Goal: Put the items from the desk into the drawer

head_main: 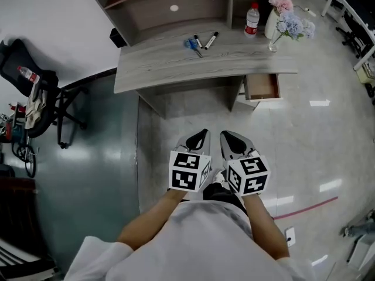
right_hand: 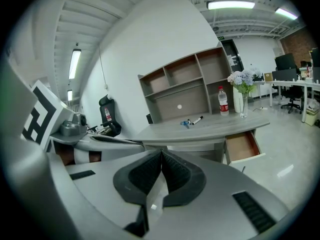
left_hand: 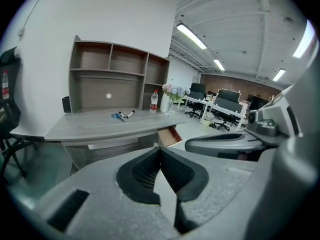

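Head view, left tool (head_main: 203, 132), right tool (head_main: 224, 134) both closed empty, two markers (head_main: 197, 41) (head_main: 211, 40), one scissors (head_main: 191, 44)

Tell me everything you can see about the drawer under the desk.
The drawer is a shallow, open-topped box with a brown, wood-look inside and a pale front panel. It is pulled out and level, under the right end of the grey desk as the head view shows it. Nothing shows inside it, and nothing touches it except the desk that carries it.

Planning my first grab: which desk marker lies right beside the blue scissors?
The left-hand marker in the head view, next to the scissors; the other marker lies nearer the bottle.
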The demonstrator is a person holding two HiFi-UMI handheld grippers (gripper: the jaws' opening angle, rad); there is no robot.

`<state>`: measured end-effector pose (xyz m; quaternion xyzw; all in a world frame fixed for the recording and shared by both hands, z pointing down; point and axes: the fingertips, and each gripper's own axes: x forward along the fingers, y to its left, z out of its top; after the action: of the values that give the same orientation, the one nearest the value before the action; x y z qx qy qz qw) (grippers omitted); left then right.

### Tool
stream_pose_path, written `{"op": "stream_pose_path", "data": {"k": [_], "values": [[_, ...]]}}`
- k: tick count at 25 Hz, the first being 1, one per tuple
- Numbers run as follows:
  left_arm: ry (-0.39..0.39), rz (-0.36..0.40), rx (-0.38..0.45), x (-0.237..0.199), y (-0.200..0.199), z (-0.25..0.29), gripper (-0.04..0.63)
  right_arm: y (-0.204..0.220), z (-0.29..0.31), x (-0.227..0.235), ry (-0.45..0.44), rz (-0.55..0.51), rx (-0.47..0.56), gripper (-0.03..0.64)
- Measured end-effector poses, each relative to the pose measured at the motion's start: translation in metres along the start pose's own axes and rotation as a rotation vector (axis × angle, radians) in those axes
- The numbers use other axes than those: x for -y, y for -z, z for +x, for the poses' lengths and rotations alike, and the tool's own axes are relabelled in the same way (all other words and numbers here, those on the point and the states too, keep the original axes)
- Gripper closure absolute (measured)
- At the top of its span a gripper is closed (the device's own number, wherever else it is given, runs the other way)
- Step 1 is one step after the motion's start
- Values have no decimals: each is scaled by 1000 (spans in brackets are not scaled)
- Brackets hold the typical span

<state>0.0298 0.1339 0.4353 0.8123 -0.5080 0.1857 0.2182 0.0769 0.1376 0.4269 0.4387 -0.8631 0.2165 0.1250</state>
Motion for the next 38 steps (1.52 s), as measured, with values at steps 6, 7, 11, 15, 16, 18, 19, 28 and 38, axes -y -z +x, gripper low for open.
{"op": "stream_pose_path", "data": {"k": [6, 7, 11, 15, 16, 18, 19, 28, 38], "values": [[-34, 18, -6, 1, -16, 23, 591, -12, 12, 25, -29, 14, 8, 615], [-37, 21, -8, 1, -18, 26, 591, -14, 14, 28, -32, 17, 9, 615], [-39, 34, -17, -1, -23, 37, 591, -20, 23, 36, -39, 26, 13, 615], [-28, 36, -23, -8, -29, 48, 591, -25, 35, 39, -36, 25, 2, 615], [-22, 35, -24, -10, -30, 52, 591, -25, 39, 40, -33, 24, -2, 615], [-7, 31, -24, -16, -33, 62, 591, -27, 49, 44, -23, 22, -10, 615], [2, 28, -25, -20, -34, 67, 591, -28, 55, 46, -17, 21, -14, 615], [88, 55, -32, -74, -73, 121, 591, -63, 130, 65, 62, 33, -25, 615], [163, 80, -25, -145, -116, 157, 591, -103, 208, 65, 140, 48, -21, 615]]}}
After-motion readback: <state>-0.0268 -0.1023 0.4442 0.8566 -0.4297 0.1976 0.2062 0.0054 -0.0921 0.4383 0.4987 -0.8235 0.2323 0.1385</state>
